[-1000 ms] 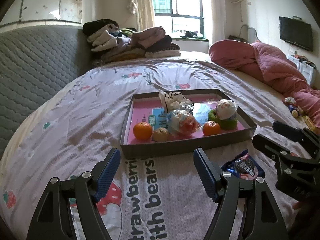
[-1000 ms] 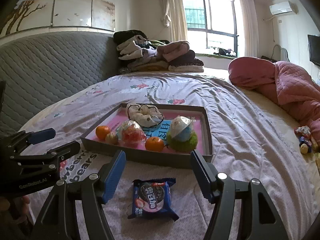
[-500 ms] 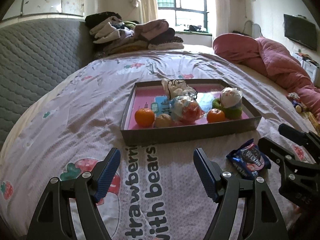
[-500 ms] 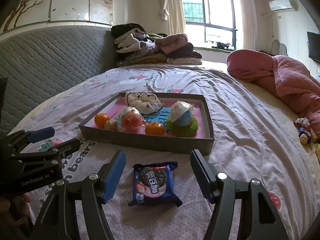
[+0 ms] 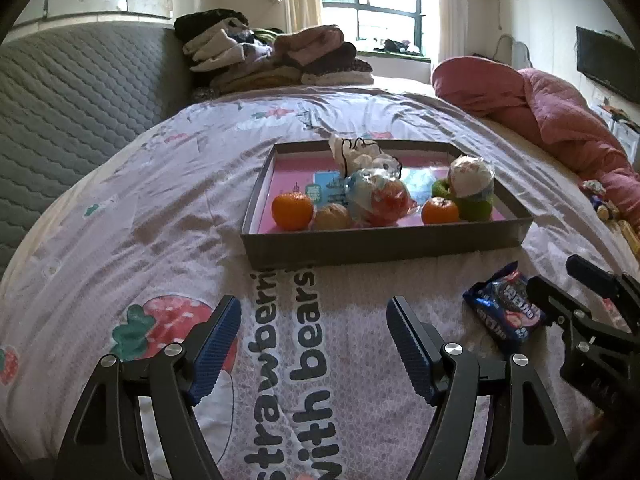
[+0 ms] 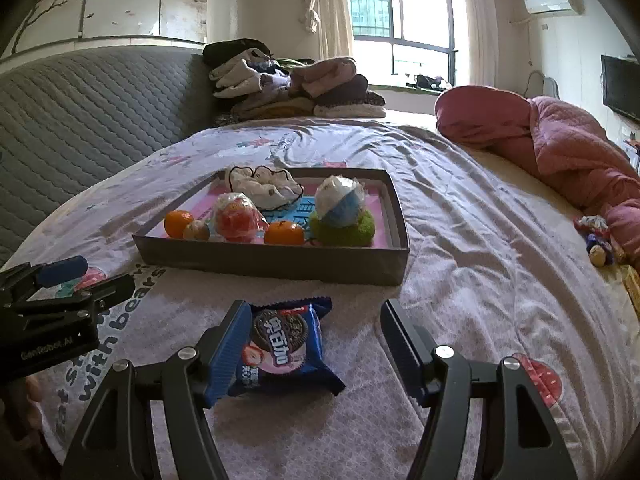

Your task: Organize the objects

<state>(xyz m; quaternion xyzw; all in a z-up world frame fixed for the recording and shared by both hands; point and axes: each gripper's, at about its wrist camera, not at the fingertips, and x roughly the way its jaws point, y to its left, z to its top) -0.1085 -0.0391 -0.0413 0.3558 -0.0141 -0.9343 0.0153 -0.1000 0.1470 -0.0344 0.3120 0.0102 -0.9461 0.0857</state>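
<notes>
The cookie packet [image 6: 286,350] lay between the right gripper's [image 6: 308,354] wide, empty fingers, long axis pointing toward the tray [image 6: 276,266]; the left gripper [image 5: 314,346] gaped beside it.

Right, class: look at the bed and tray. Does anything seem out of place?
Yes: the blue cookie packet lies alone on the bedsheet, outside the tray that holds the other items.

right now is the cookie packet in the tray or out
Out: the cookie packet lies on the bedsheet, in front of the tray.
</notes>
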